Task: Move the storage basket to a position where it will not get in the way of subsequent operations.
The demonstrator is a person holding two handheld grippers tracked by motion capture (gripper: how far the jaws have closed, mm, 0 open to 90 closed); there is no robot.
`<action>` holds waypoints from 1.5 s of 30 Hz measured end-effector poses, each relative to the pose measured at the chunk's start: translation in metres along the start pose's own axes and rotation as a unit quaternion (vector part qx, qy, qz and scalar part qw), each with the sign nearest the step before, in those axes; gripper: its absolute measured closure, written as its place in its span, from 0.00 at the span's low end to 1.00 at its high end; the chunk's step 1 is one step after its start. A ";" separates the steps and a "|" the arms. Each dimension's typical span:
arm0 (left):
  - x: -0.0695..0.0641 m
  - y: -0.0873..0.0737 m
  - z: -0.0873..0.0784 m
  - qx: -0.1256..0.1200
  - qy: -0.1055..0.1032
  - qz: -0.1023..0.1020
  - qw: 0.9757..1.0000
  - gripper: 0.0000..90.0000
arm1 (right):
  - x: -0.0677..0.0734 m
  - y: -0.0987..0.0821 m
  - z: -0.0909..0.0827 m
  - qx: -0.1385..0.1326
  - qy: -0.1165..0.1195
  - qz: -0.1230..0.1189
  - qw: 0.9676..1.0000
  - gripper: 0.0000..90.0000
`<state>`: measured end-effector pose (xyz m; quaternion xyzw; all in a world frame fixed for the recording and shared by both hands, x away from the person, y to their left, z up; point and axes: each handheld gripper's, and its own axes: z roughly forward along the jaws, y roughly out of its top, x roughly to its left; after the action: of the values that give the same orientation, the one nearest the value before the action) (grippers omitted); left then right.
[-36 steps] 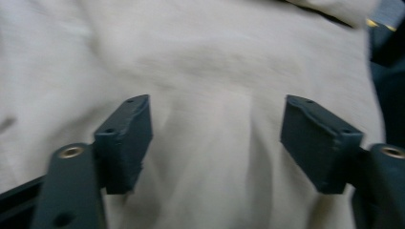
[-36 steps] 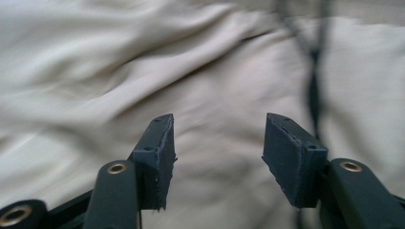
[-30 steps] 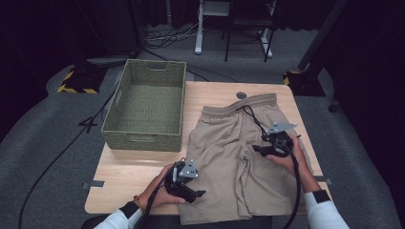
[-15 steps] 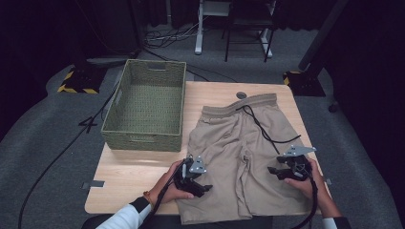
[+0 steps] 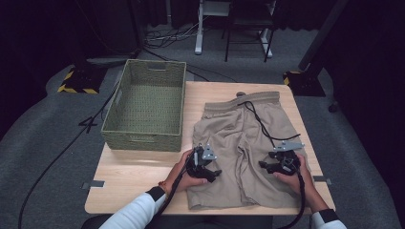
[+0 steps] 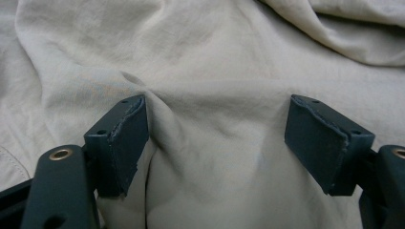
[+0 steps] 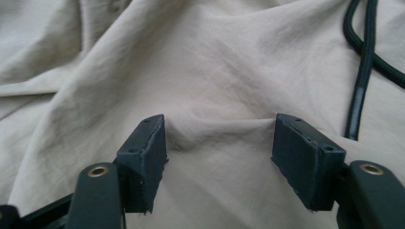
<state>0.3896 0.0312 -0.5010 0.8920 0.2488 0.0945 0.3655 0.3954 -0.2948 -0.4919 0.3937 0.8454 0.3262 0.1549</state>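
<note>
While the shorts (image 5: pixel 246 143) lie flat on the table (image 5: pixel 138 183), legs toward the person, both grippers press into the cloth with jaws spread, bunching a ridge between the pads as if to pinch a fold. The left gripper (image 5: pixel 204 167) sits on the near left leg, the right gripper (image 5: pixel 279 164) on the right leg beside its cable (image 7: pixel 363 62). Beyond, the basket (image 5: pixel 148 136) waits empty. Compared with a second ago, the right gripper has dropped nearer the hem and the left has shifted inward.
</note>
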 end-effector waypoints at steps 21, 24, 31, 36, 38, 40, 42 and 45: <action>-0.017 0.009 -0.015 0.045 -0.003 0.065 0.997 0.40 | 0.009 0.015 -0.019 0.004 -0.011 -0.031 0.999 0.42; -0.022 -0.004 -0.021 0.053 -0.020 0.067 0.996 0.40 | 0.006 0.001 -0.037 0.003 -0.020 -0.024 1.000 0.42; -0.018 -0.028 -0.041 0.050 -0.039 0.045 0.997 0.42 | -0.011 -0.039 -0.069 0.013 -0.057 0.020 0.998 0.41; -0.015 -0.044 -0.057 0.046 -0.037 0.040 0.998 0.43 | -0.017 -0.069 -0.081 0.036 -0.074 0.040 0.996 0.41; -0.016 -0.051 -0.062 0.045 -0.038 0.041 0.997 0.43 | -0.018 -0.081 -0.084 0.041 -0.079 0.048 0.995 0.40; -0.016 -0.057 -0.068 0.046 -0.036 0.039 0.998 0.43 | -0.021 -0.091 -0.090 0.029 -0.073 0.070 0.994 0.40; -0.017 -0.062 -0.073 0.047 -0.037 0.040 0.997 0.43 | -0.023 -0.098 -0.096 0.029 -0.081 0.078 0.993 0.41; -0.018 -0.069 -0.082 0.051 -0.036 0.036 0.997 0.43 | -0.026 -0.104 -0.107 0.053 -0.100 0.080 0.990 0.41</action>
<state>0.3197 0.1133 -0.4907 0.9208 0.2075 0.0629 0.3243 0.2979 -0.4103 -0.4825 0.4985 0.8074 0.2511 0.1912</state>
